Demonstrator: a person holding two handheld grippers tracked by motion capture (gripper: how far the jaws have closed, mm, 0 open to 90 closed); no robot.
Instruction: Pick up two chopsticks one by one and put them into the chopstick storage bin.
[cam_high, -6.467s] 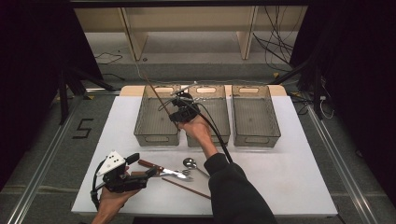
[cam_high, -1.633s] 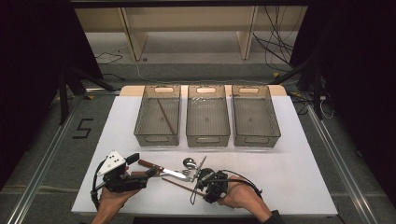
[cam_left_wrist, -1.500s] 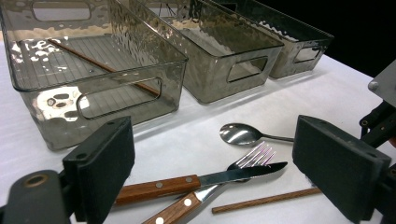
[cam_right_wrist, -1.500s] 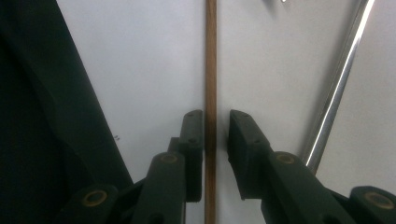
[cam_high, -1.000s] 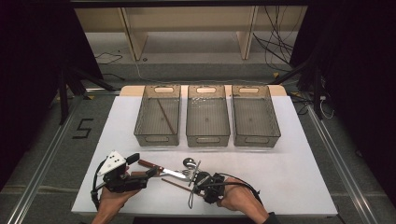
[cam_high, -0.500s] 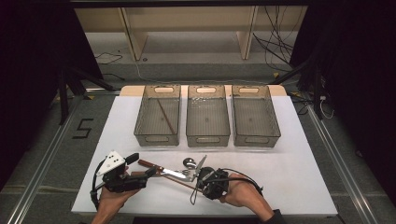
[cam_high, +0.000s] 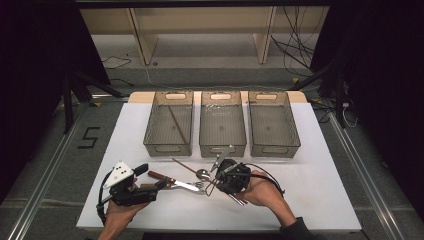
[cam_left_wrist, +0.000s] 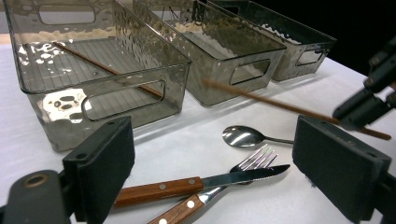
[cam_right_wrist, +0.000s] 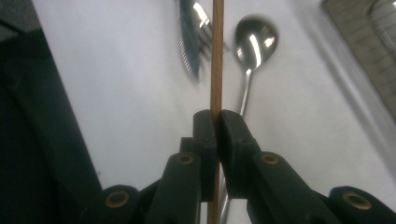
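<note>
My right gripper (cam_high: 223, 184) (cam_right_wrist: 216, 125) is shut on a thin brown chopstick (cam_high: 185, 166) (cam_right_wrist: 217, 56), which slants up off the white table (cam_high: 320, 190) toward the bins. In the left gripper view the chopstick (cam_left_wrist: 280, 106) hangs above the table, held at its right end by the other gripper (cam_left_wrist: 369, 102). Under it lie a spoon (cam_high: 202, 174) (cam_left_wrist: 243, 135) (cam_right_wrist: 256, 35), a wooden-handled knife (cam_high: 172, 181) (cam_left_wrist: 205, 181) and a wooden-handled fork (cam_high: 196, 186) (cam_left_wrist: 254, 158) (cam_right_wrist: 189, 42). My left gripper (cam_high: 150, 182) (cam_left_wrist: 215, 158) stands open around the knife and fork handles, without touching them.
Three clear grey bins stand in a row at the back of the table: left (cam_high: 168, 148) (cam_left_wrist: 107, 100), middle (cam_high: 222, 146) and right (cam_high: 274, 146). A second chopstick (cam_high: 177, 125) (cam_left_wrist: 93, 63) lies in the left bin. The table's front edge is close to both hands.
The right hand came back from the bins to the table's front, shut its gripper on the chopstick and raised it toward the bins. The left gripper stayed put.
</note>
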